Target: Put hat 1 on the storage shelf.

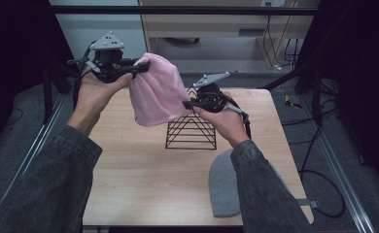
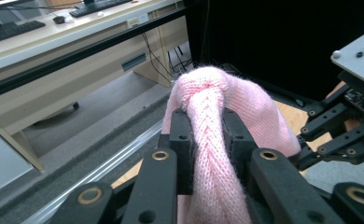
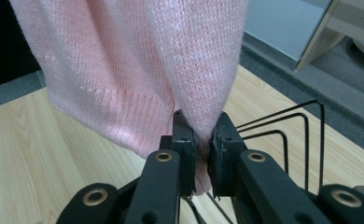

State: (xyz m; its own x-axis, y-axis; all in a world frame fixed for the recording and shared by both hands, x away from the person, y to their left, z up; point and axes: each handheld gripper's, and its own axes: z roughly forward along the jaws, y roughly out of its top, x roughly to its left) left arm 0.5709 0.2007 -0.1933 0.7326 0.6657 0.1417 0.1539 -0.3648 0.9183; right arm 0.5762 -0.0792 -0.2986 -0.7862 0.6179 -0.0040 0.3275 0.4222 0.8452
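Light wood table [image 1: 144, 165], black wire rack [image 1: 191, 131] near centre, grey beanie [image 1: 222, 184] at front-right edge

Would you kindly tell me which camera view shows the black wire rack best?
The high view: the whole black wire rack stands on the table, partly behind the right tool. The right gripper view catches just a few bent wires of it. The left gripper view adds nothing about it.

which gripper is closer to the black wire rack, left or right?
Right. The right gripper, shut on the pink knit hat, sits at the black wire rack's top. The left gripper holds the hat's other end, higher and off to the rack's left.
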